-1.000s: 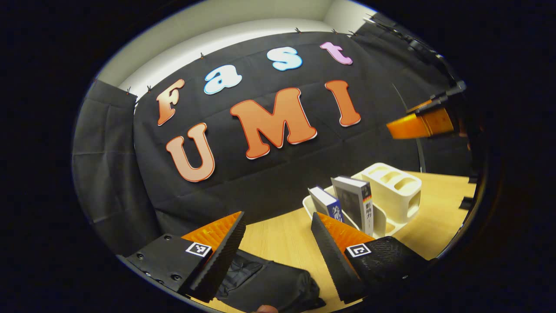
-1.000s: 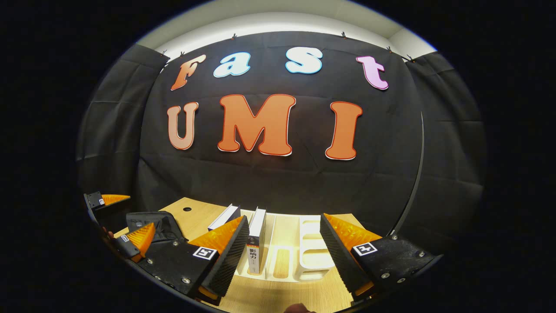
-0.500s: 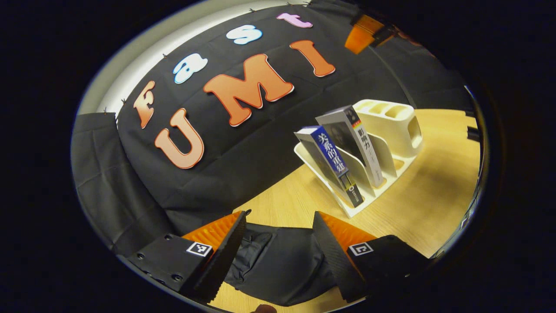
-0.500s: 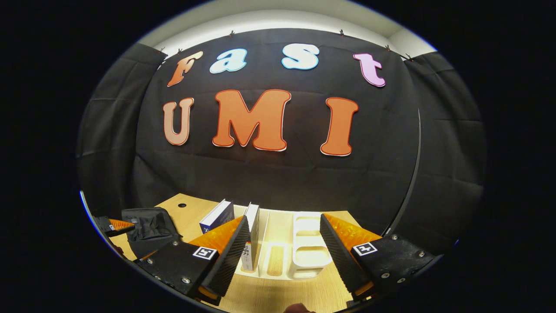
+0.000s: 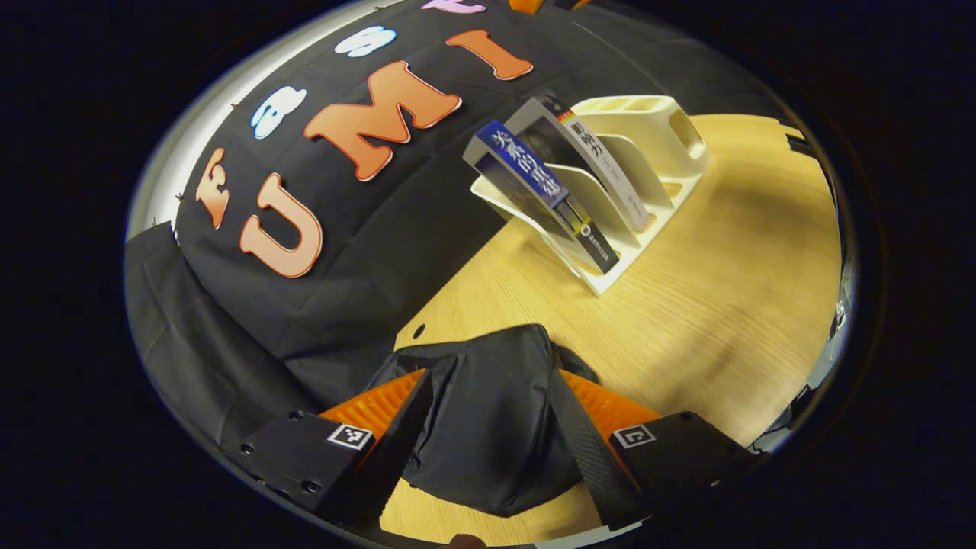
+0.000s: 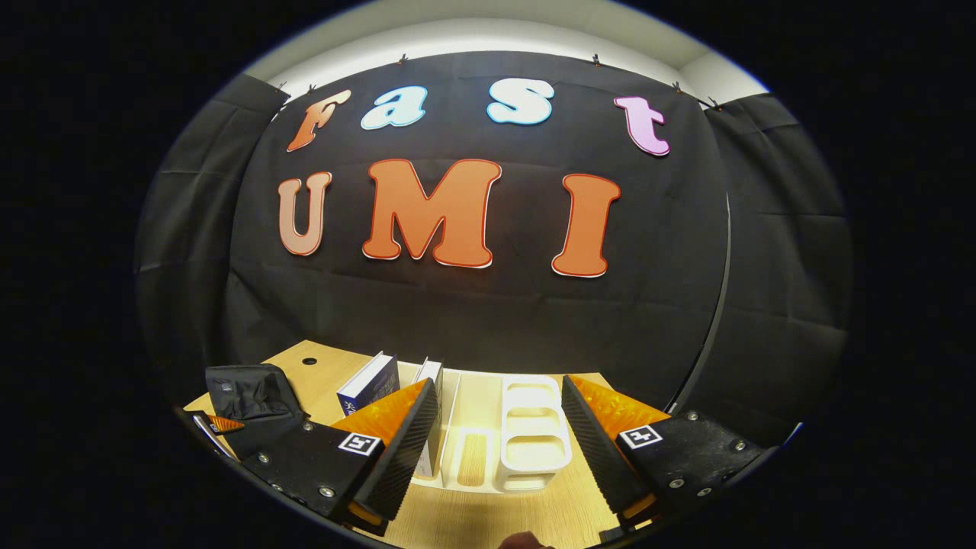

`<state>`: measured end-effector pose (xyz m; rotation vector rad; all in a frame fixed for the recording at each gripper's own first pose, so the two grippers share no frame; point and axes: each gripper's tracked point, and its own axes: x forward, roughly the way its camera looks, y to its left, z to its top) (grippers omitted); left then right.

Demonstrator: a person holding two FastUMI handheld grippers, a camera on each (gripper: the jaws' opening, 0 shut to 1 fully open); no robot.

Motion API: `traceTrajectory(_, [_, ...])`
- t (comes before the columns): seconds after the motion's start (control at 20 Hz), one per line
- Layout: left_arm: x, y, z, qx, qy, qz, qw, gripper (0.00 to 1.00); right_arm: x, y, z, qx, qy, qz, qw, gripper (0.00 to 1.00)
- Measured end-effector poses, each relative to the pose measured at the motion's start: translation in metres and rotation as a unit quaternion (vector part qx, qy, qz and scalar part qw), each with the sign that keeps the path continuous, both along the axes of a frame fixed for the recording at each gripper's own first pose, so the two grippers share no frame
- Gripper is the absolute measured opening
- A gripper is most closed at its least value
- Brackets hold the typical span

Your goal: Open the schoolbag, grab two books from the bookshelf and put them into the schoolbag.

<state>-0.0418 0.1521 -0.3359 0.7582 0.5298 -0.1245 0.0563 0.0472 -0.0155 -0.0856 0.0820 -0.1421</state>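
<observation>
Because the schoolbag is unopened, I hang my left claw spread wide around it, right claw wide before the bookshelf books.

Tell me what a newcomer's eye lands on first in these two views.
First, the black schoolbag slumped on the wooden table, framed between the fingers of the open left tool. Next, the white bookshelf farther back on the table, with a blue book and a grey book leaning in its slots. In the right gripper view, the open right tool faces that same bookshelf.
</observation>
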Motion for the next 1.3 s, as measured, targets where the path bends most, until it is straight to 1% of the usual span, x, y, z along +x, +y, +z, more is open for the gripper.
traceTrajectory(0.1, [-0.005, 0.006, -0.014, 0.013, 0.014, 0.005, 1.0, 0.98, 0.0, 0.002, 0.0, 0.001, 0.0, 0.001, 1.0, 0.98])
traceTrajectory(0.2, [-0.007, 0.014, -0.019, 0.03, 0.016, 0.011, 0.999, 0.98, 0.001, 0.003, 0.001, -0.002, 0.0, 0.001, 1.0, 0.98])
traceTrajectory(0.5, [-0.001, 0.027, -0.024, 0.068, 0.002, 0.023, 0.997, 0.98, 0.003, 0.006, 0.002, -0.002, -0.002, 0.007, 1.0, 0.98])
traceTrajectory(0.65, [0.006, 0.033, -0.025, 0.092, -0.013, 0.034, 0.995, 0.97, 0.003, 0.006, 0.002, -0.004, 0.0, 0.008, 1.0, 0.98])
traceTrajectory(0.9, [0.026, 0.045, -0.032, 0.119, -0.011, 0.054, 0.991, 0.97, 0.003, 0.006, 0.002, -0.008, 0.002, 0.01, 1.0, 0.98])
traceTrajectory(1.1, [0.04, 0.051, -0.038, 0.128, -0.001, 0.056, 0.99, 0.96, 0.003, 0.008, 0.001, -0.012, 0.004, 0.012, 1.0, 0.98])
traceTrajectory(1.25, [0.044, 0.05, -0.041, 0.114, 0.017, 0.054, 0.992, 0.94, 0.004, 0.01, -0.001, -0.014, 0.009, 0.013, 1.0, 0.98])
traceTrajectory(1.3, [0.043, 0.048, -0.04, 0.103, 0.023, 0.056, 0.993, 0.86, 0.005, 0.011, -0.003, -0.013, 0.012, 0.013, 1.0, 0.98])
